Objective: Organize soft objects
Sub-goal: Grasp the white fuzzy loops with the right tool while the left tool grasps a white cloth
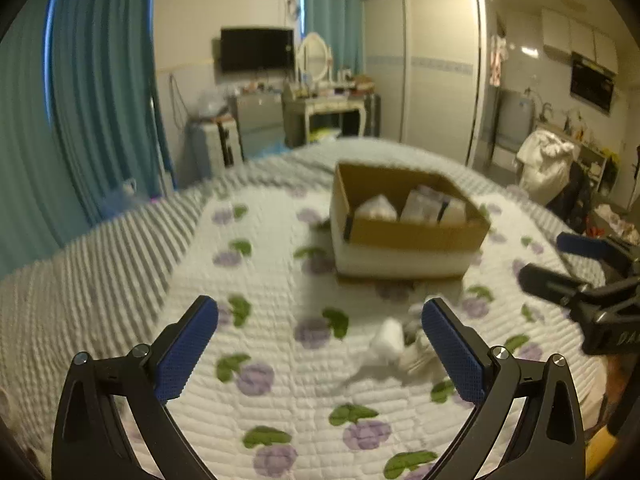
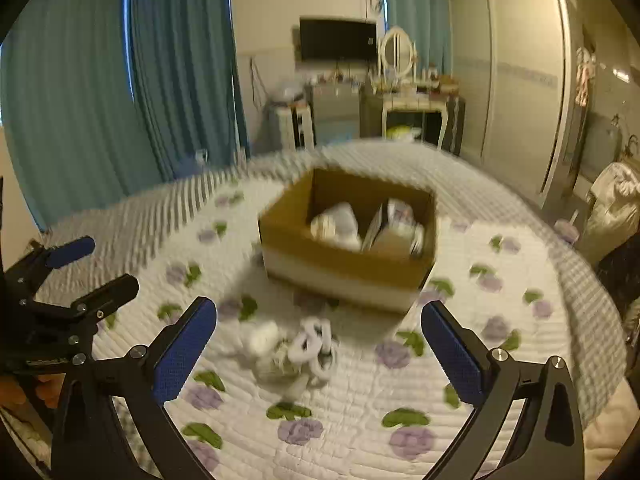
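Both views motion-blurred. Small pile of soft items point(image 2: 294, 350) on the bed point(image 2: 348, 420), white and grey, rolled or bunched; can't tell what each piece is. In the left wrist view the pile point(image 1: 400, 346) is partly hidden behind the right finger. Cardboard box point(image 2: 344, 248) further back, open top, holds pale soft bundles point(image 2: 338, 224), outlines smeared. Quilted white cover, purple flower print. Left hand-held gripper point(image 1: 320, 356) spread, nothing between fingers. Right hand-held gripper point(image 2: 320, 356) spread too, pile just beyond its tips.

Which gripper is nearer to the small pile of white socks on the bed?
Hard to tell, perhaps the right gripper, open, facing the white socks. The left gripper, also open, has them beside its right finger.
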A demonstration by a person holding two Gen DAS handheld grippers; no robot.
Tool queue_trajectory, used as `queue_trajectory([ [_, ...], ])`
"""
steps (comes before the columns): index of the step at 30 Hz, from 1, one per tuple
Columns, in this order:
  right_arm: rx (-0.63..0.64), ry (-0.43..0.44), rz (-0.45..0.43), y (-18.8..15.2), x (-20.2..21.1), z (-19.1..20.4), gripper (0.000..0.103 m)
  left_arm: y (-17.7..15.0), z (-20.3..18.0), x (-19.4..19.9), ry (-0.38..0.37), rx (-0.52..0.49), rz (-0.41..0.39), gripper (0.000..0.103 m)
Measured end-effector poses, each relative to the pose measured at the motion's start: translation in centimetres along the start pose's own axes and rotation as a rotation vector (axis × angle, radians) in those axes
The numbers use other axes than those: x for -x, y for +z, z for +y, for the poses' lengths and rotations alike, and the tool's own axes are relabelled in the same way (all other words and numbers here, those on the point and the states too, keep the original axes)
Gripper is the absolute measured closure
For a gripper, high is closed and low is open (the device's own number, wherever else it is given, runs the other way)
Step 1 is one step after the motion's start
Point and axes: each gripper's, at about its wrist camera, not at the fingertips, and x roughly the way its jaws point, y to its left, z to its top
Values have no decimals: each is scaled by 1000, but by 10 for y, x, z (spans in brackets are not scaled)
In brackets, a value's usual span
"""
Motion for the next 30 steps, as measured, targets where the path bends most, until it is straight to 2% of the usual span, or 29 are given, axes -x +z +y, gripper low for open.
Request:
queue_trajectory([
  [3,22,-5,71,-15,-39,0,1,-15,3,-30,-11,35,46,1],
  [7,7,6,143,-29,-82,-4,11,-28,7,-62,-27,69,99,1],
  [12,-53,32,205,-41,-128,-12,22,-39,7,-82,-24,58,135,1],
  [14,-68,33,214,-44,-139,-14,36,-44,6,-89,-27,55,156,1],
  [15,-72,33,215,-45,-142,-15,40,-46,6,-91,-31,56,166,1],
  [17,-81,45,215,-47,-145,-17,58,-47,6,-93,-39,60,176,1],
  [20,-89,51,193,-47,-138,-20,66,-48,-2,-92,-66,54,186,1],
  [24,-115,59,149,-41,-123,-29,71,-48,-16,-94,-93,38,207,2],
  [25,-121,57,140,-39,-120,-31,72,-47,-20,-96,-100,37,218,7],
  [30,-141,6,98,-35,-102,-48,72,-45,-30,-113,-98,35,263,9],
])
